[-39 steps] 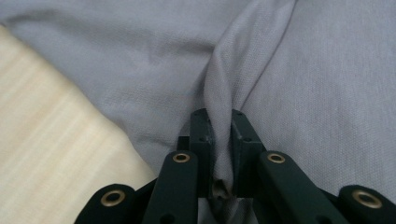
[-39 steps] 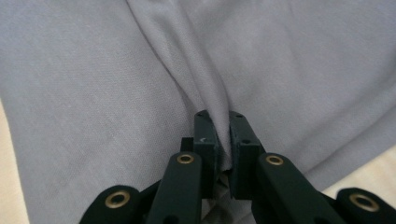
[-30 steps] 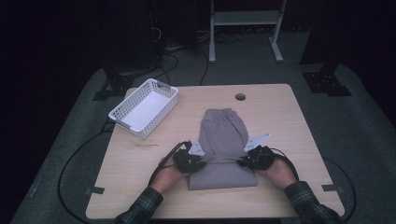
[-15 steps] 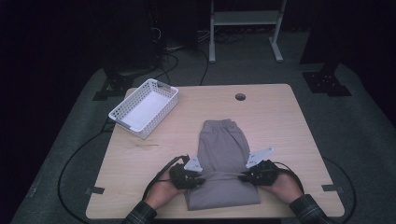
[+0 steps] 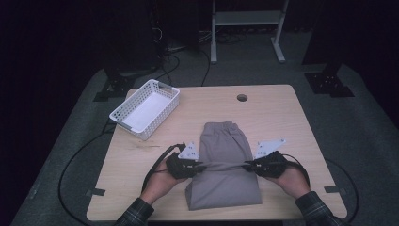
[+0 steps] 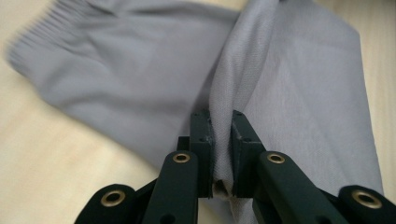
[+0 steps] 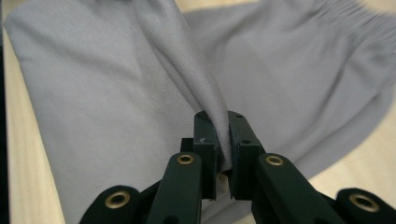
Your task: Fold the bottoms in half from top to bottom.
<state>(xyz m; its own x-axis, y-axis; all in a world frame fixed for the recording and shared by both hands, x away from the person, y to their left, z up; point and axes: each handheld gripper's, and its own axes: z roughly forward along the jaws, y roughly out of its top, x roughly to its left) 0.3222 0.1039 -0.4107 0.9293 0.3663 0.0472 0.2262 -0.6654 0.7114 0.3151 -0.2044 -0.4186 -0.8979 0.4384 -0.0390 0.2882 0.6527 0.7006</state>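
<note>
Pinching the grey shorts, left gripper and right gripper are both clamping cloth edges; uneven lifting risks slipping the fold.

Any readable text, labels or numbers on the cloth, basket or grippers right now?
None can be read. The grey garment and white basket carry no visible print. The grey plates on the left gripper and right gripper bear small dark marks, too small to read.
</note>
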